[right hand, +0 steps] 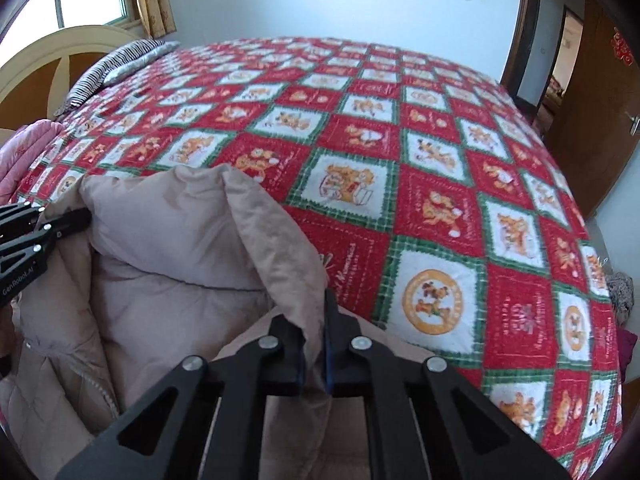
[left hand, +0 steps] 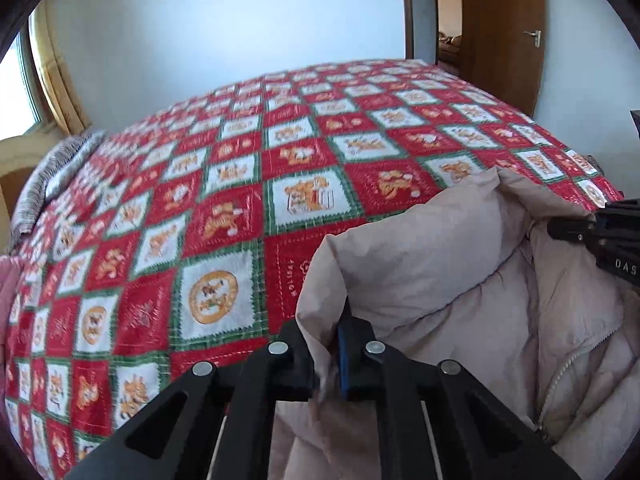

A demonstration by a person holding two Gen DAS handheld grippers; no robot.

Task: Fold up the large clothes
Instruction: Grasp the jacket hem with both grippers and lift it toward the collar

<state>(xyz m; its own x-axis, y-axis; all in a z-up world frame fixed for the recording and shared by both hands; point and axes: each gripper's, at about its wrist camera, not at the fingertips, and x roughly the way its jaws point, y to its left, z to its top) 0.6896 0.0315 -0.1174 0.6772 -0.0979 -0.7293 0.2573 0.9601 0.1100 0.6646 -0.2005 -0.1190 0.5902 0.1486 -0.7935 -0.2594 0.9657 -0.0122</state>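
Note:
A beige padded jacket lies on the near side of the bed, its zipper showing at the lower right. My left gripper is shut on a raised fold at the jacket's left edge, the cloth pinched between the blue pads. In the right wrist view the same jacket fills the lower left, and my right gripper is shut on its right edge. Each gripper shows in the other's view: the right gripper at the right border, the left gripper at the left border.
The bed carries a red, white and green checked blanket. A striped pillow lies by the headboard. Pink cloth sits at the left edge. A wooden door stands open beyond the bed.

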